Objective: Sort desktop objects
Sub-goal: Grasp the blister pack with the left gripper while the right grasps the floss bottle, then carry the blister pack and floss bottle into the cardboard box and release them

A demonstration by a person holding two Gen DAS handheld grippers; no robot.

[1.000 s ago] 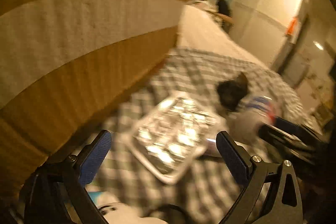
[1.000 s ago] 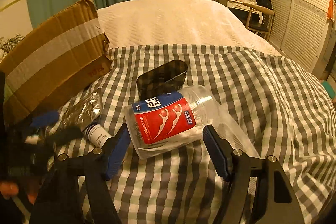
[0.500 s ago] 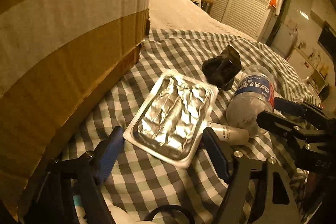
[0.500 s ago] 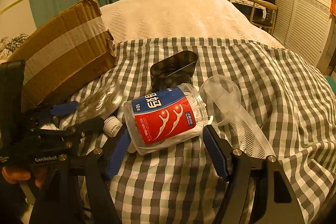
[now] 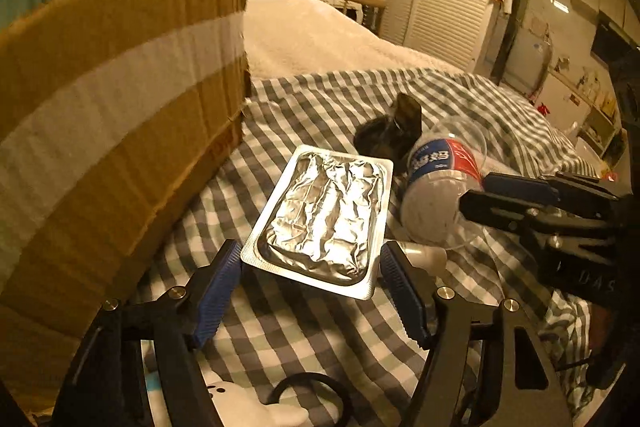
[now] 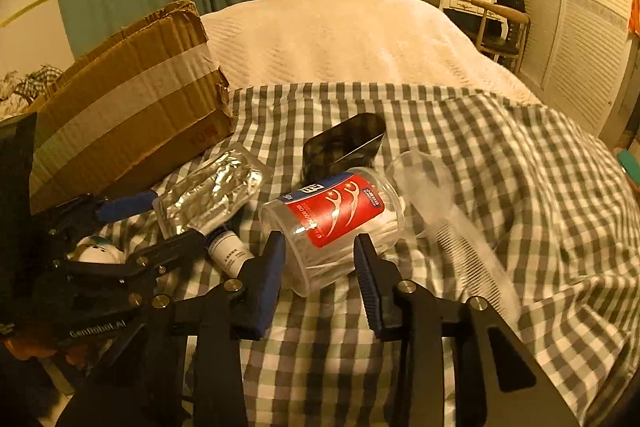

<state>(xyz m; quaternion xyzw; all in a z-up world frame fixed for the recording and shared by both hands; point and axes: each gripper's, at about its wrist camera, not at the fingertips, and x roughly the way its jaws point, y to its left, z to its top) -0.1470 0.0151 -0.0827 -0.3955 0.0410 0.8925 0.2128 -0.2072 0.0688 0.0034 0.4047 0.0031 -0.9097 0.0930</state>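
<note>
A silver foil blister pack sits between the blue pads of my left gripper. Its jaws are closing, both pads touch the pack's side edges, and the near end is raised off the checked cloth. In the right wrist view the same pack is tilted up in the left gripper. My right gripper is closing on the base of a clear floss-pick jar with a red and blue label, and both pads touch its sides. The jar lies tilted on the cloth.
A taped cardboard box stands at the left. A black case lies behind the jar, with a clear lid and a clear comb to its right. A small white tube lies between the grippers. The checked cloth covers a bed.
My left gripper rolled level and its jaws narrowed from wide apart onto the foil pack. The right jaws drew in onto the jar, which turned and tipped its base toward the camera.
</note>
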